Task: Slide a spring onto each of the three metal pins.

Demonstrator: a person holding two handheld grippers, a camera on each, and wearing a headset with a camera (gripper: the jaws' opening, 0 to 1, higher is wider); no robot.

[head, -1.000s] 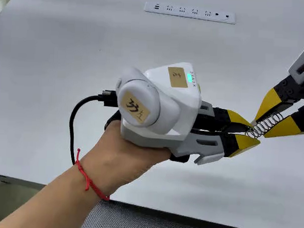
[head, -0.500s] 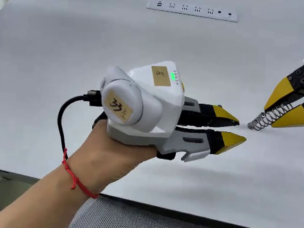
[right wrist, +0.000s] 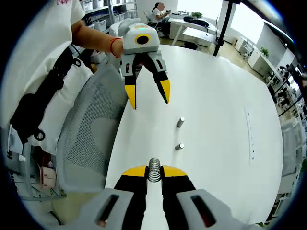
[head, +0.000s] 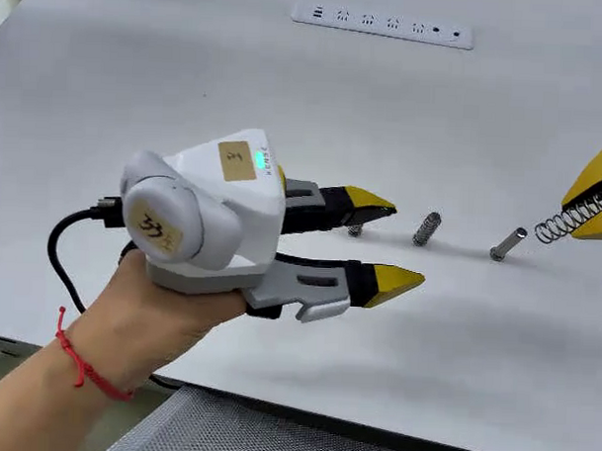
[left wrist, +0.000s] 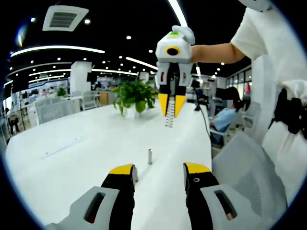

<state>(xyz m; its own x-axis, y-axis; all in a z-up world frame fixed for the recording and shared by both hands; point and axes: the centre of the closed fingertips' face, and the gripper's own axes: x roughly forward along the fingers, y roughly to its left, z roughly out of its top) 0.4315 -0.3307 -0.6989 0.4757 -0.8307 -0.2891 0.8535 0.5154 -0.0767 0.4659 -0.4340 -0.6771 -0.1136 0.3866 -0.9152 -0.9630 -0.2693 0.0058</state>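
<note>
My left gripper [head: 389, 243] is held in a hand at the left, jaws open and empty. Just beyond its tips stand three small metal parts: one [head: 355, 229] half hidden behind the upper jaw, a pin wrapped in a spring [head: 427, 228], and a bare metal pin [head: 508, 244]. At the right edge my right gripper [head: 590, 206] is shut on a loose spring [head: 576, 213] above the table. Between that gripper's [right wrist: 154, 171] yellow tips the spring [right wrist: 154, 170] pokes out, with two pins [right wrist: 179, 146] ahead. The left gripper [left wrist: 159, 168] faces a standing pin [left wrist: 149, 156].
A white power strip [head: 382, 24] lies at the far side of the white table [head: 137, 101]. The table's near edge runs along the bottom, with a grey mesh chair back [head: 225, 431] below it. A cable [head: 68, 247] trails from the left gripper.
The left gripper has drawn back to the left, away from the right gripper, and its jaws have opened wider. The spring stays in the right gripper. The pins have come into sight.
</note>
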